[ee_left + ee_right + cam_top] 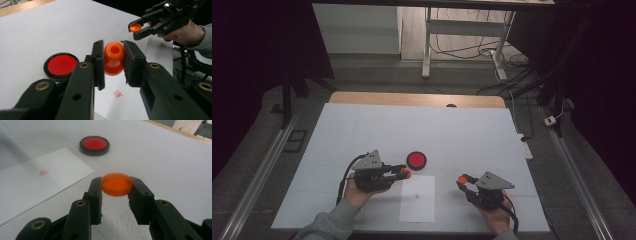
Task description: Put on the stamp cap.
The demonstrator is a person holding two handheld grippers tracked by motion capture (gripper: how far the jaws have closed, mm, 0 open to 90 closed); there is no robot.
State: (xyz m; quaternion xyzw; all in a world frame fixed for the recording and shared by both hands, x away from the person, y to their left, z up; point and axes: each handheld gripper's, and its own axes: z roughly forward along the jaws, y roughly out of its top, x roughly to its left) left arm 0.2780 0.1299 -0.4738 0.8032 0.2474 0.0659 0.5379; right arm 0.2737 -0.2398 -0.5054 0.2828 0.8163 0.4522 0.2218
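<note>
The stamp [114,58] is clamped between the jaws of the left gripper [398,172], held above the worktop [462,130] just left of the paper [418,199], and its cap [116,184] is pinched by its rim in the jaws of the right gripper [463,181], just right of the paper. Both grips are shallow, on smooth rounded plastic, so a slip is judged the chief risk: the cap could be squeezed out sideways if the two parts are pressed together off-axis, and the stamp could be twisted in its hold. The mark [43,172] already printed on the paper could be smeared if the sheet, which looks loose, is brushed. Farther off, the open ink pad [416,160] lies near the left gripper and could be knocked or touched by a jaw during the capping.
</note>
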